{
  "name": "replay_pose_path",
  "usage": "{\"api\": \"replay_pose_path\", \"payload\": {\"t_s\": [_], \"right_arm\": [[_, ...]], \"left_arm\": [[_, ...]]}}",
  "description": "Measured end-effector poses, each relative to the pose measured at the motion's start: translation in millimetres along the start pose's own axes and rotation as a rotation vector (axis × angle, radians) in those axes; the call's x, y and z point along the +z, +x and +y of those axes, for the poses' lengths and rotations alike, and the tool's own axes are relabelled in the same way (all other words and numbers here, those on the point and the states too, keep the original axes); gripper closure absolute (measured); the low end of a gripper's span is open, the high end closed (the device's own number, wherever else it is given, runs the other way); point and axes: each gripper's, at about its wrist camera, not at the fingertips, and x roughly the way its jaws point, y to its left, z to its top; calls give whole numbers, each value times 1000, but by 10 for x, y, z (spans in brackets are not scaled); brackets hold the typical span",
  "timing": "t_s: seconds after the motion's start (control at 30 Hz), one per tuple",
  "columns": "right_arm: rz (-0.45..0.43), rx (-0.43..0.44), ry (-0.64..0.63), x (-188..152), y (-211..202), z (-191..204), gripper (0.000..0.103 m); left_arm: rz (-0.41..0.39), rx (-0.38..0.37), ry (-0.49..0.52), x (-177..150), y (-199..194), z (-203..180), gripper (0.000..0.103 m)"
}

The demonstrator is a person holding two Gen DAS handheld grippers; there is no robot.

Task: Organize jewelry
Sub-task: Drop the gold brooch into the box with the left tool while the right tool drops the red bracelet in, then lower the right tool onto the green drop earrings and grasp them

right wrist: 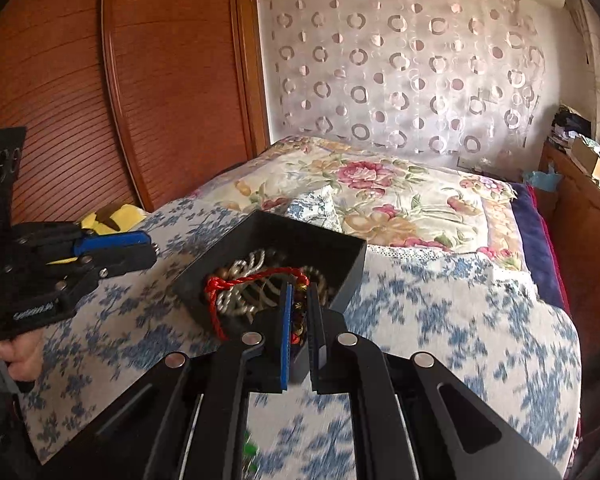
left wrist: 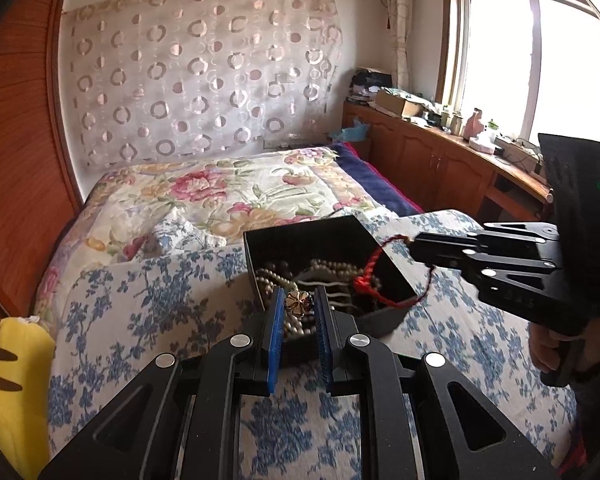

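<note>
- My left gripper [left wrist: 296,300] has its jaws nearly together, pinching a small gold flower charm [left wrist: 295,301] right at the tips of the blue pads [left wrist: 275,320].
- Directly behind and under those tips is the black box [left wrist: 320,240], open at the top, with pale bead strands [left wrist: 324,270] heaped inside.
- My right gripper [right wrist: 298,304] is clamped tight on a beaded bracelet with a red cord [right wrist: 252,278]. The brown and gold beads [right wrist: 298,312] sit squeezed between the pads, and the cord loops off to the left of the tips, over the box [right wrist: 300,240].
- From the left camera that same gripper [left wrist: 418,250] comes in from the right with the red cord [left wrist: 374,268] hanging from its tip down into the box.
- From the right camera, the left gripper [right wrist: 150,248] sits off to the left, beside the box's near left corner, with the person's hand [right wrist: 16,354] on its handle.
- The box rests on a blue floral quilt [left wrist: 160,300], on the bed.
- Further back, a pink-flowered bedspread [left wrist: 228,188], then a curtain with circles [left wrist: 200,72] on the wall.
- Far left of my left gripper there's something yellow [left wrist: 12,380] on the bed's edge.
</note>
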Motion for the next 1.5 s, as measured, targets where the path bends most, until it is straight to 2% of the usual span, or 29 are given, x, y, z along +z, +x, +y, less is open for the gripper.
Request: {"api": "replay_pose_path", "payload": {"t_s": [0.23, 0.47, 0.87, 1.17, 1.23, 1.3, 1.43, 1.5], "right_arm": [[22, 37, 14, 34, 284, -82, 94], [0, 78, 21, -2, 230, -85, 93], [-15, 10, 53, -19, 192, -200, 93], [-17, -6, 65, -16, 179, -244, 93], [-18, -7, 66, -10, 176, -251, 93], [-18, -8, 66, 2, 159, -248, 93], [-14, -20, 59, 26, 83, -209, 93], [-15, -25, 59, 16, 14, -195, 93]], "left_arm": [[21, 3, 4, 102, 216, 18, 89], [47, -4, 15, 159, 412, 26, 89], [75, 5, 54, 301, 713, -52, 89], [76, 8, 57, 341, 793, -55, 89], [76, 9, 57, 356, 796, -60, 87], [71, 7, 56, 369, 789, -60, 75], [61, 0, 57, 365, 738, -72, 69], [57, -6, 56, 356, 707, -76, 61]]}}
